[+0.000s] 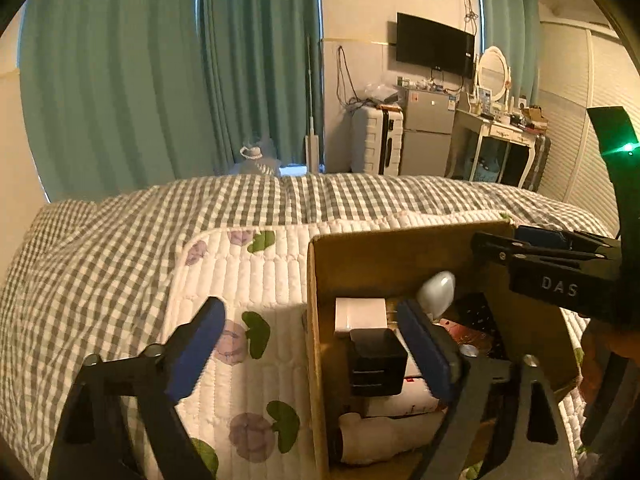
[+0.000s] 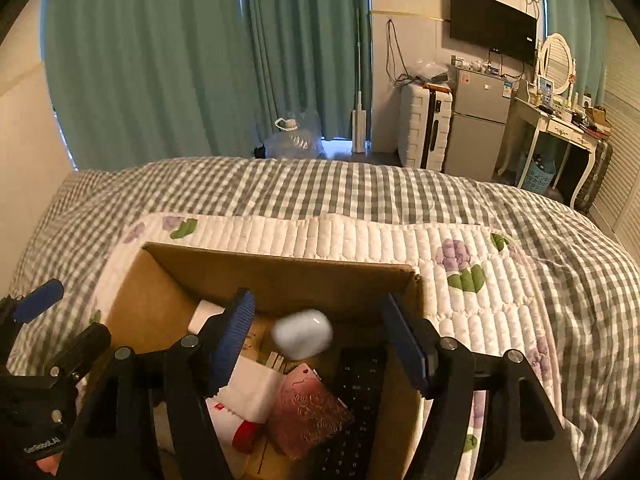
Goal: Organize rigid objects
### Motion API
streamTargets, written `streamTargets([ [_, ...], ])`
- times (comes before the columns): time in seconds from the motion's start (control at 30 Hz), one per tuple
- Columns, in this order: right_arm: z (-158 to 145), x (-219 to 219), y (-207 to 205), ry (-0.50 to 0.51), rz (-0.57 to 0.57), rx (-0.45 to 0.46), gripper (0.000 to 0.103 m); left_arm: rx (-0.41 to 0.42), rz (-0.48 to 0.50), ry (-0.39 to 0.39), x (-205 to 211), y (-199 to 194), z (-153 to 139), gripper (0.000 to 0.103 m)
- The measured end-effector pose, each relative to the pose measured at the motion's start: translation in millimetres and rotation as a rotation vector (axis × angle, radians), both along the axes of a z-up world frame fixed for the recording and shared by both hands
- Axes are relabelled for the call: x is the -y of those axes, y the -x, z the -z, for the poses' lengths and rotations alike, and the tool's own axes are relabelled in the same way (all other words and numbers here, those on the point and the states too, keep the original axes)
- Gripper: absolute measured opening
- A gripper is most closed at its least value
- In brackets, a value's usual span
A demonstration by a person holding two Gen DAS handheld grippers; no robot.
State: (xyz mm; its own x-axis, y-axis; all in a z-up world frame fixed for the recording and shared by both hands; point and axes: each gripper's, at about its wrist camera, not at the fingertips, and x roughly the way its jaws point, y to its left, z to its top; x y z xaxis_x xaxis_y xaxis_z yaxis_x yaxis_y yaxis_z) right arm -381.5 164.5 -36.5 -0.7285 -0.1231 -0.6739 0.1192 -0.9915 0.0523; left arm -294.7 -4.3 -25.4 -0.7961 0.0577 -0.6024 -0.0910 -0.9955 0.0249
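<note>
Right wrist view: the right gripper [image 2: 316, 344] hangs over the open cardboard box [image 2: 280, 270], its jaws released, nothing pressed between the pads. A pale blue oval case [image 2: 303, 333], blurred, sits between the jaws, touching neither; below it lie a pink pouch [image 2: 308, 412], a white carton [image 2: 248, 396] and a dark keyboard [image 2: 360, 392]. Left wrist view: the left gripper [image 1: 316, 344] stands wide open astride the box's near wall, a black cube [image 1: 376, 364] between its jaws and beside the inner one. Beyond lie the quilted mat [image 2: 360, 236] and the checked bed [image 2: 320, 188].
</note>
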Motion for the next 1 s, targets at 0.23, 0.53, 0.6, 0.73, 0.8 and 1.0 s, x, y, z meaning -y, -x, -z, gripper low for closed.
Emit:
streamTargets([
  [0.23,-54.7,-10.3,-54.5,0.004,0.012,-0.069,0.067,-0.08,-0.008,-0.014,-0.8,-42.3,-54.9,0.097],
  [0.53,-171.1,-6.7,-183.2,-0.067,-0.025,-0.298,0.099,-0.295,0.001,-0.043,-0.9,-151.3,-153.8,0.103],
  [0.6,-183.5,-7.7,-207.0,-0.081,0.0,-0.339,0.103,-0.325,0.0,-0.03,-3.4,-173.2,-167.1,0.103],
  [0.73,-200.6,-16.2,-250.7,-0.05,0.048,-0.413,0.103,-0.367,-0.004,-0.04,-2.5,-210.0,-180.5,0.103],
  [0.8,-201.9,-18.9,-266.7,-0.024,0.043,-0.439,0.103,-0.374,-0.028,-0.061,0.2,-219.8,-175.1,0.103],
  [1.0,-157.0,-18.7,-294.1,-0.005,0.067,-0.505,0.103,-0.43,-0.08,-0.047,0.6,-228.4,-134.1,0.103],
])
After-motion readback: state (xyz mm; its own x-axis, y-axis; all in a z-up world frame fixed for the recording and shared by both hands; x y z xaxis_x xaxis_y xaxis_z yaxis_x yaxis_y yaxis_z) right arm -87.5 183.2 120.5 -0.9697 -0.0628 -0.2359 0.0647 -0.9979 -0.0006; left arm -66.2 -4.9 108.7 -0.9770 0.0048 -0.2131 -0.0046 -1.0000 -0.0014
